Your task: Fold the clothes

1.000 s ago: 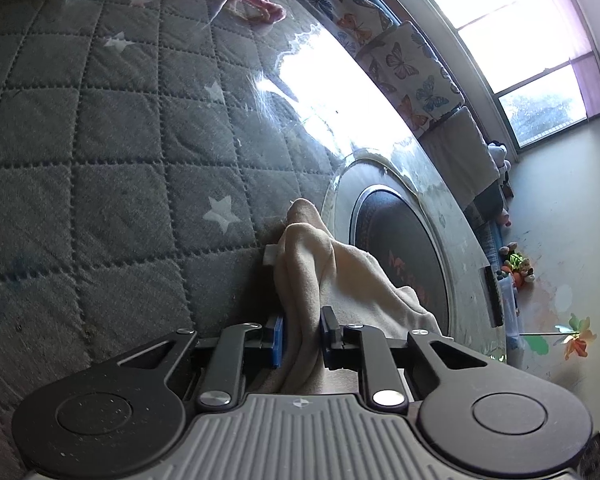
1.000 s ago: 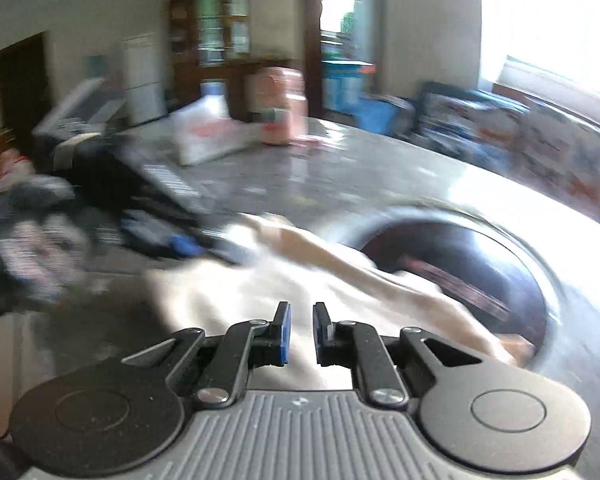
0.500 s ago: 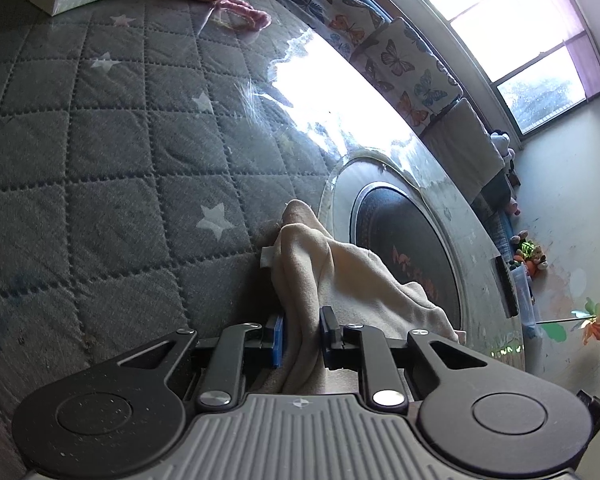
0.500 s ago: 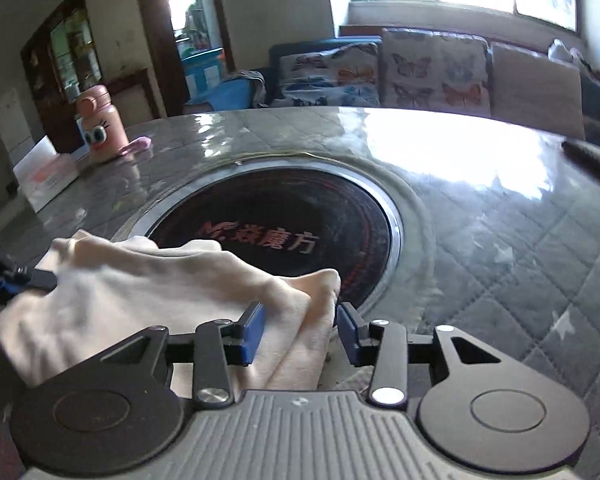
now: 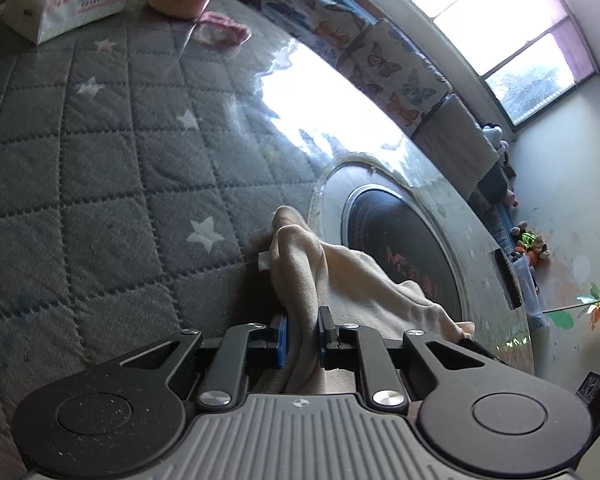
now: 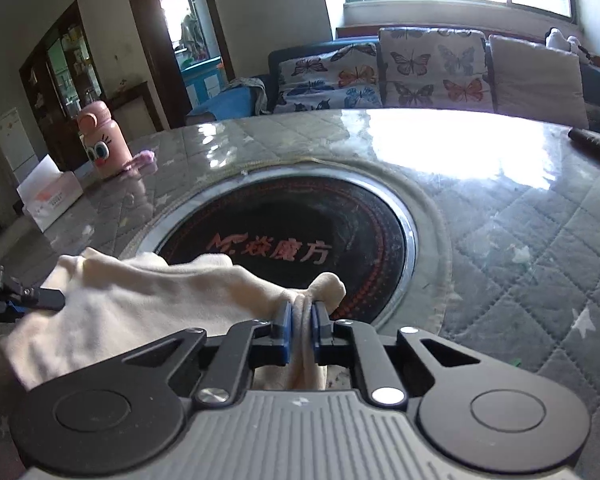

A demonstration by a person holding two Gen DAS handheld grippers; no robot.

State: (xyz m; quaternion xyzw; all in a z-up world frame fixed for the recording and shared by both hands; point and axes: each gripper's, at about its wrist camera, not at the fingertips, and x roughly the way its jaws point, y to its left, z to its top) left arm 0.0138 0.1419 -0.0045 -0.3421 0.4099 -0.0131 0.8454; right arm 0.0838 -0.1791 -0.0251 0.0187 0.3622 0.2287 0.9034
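A cream cloth garment [image 5: 352, 280] lies bunched on the grey quilted table cover [image 5: 100, 208], partly over the black round cooktop [image 5: 404, 240]. My left gripper [image 5: 302, 330] is shut on one end of the garment. In the right wrist view the same garment [image 6: 140, 300] stretches from the left gripper [image 6: 24, 300] at the left edge to my right gripper [image 6: 300, 326], which is shut on a bunched fold of it near the cooktop [image 6: 300, 224].
A pink bottle with a cartoon face [image 6: 102, 144], a tissue pack [image 6: 50, 200] and a pink hair tie [image 5: 220, 34] sit at the table's far side. A dark remote [image 6: 592, 144] lies at the right. A sofa with butterfly cushions [image 6: 420, 68] stands behind the table.
My right gripper swung round to the garment's other end and closed its jaws on a fold of it. My left gripper kept its hold and shifted slightly.
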